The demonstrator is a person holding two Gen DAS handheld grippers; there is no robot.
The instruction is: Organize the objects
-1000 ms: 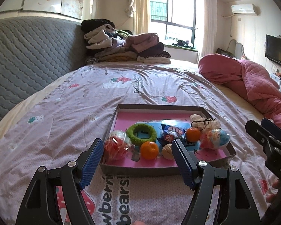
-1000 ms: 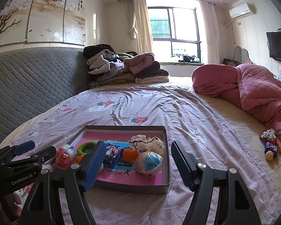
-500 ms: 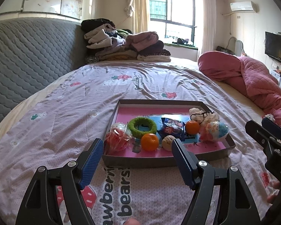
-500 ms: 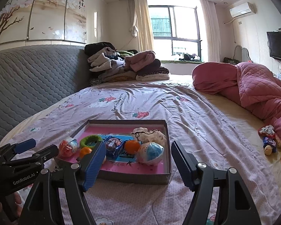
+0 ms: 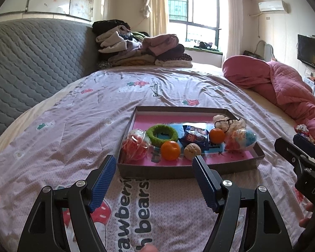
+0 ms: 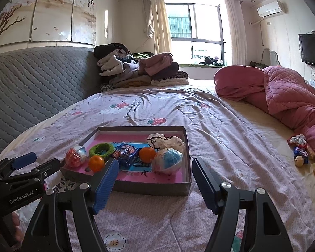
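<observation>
Both grippers have drawn back from the tray (image 5: 184, 171) since the earlier frame, its near wall now beyond the fingertips. Left gripper (image 5: 154, 177) stands open, nothing between its pads; right gripper (image 6: 154, 177) likewise open and empty. Tray rests on the bedspread (image 5: 73, 126), holding a green ring (image 5: 162, 133), two oranges, a blue packet (image 5: 194, 137) and wrapped balls. Further small items (image 6: 300, 153) lie far right beside the pink quilt (image 6: 283, 92).
</observation>
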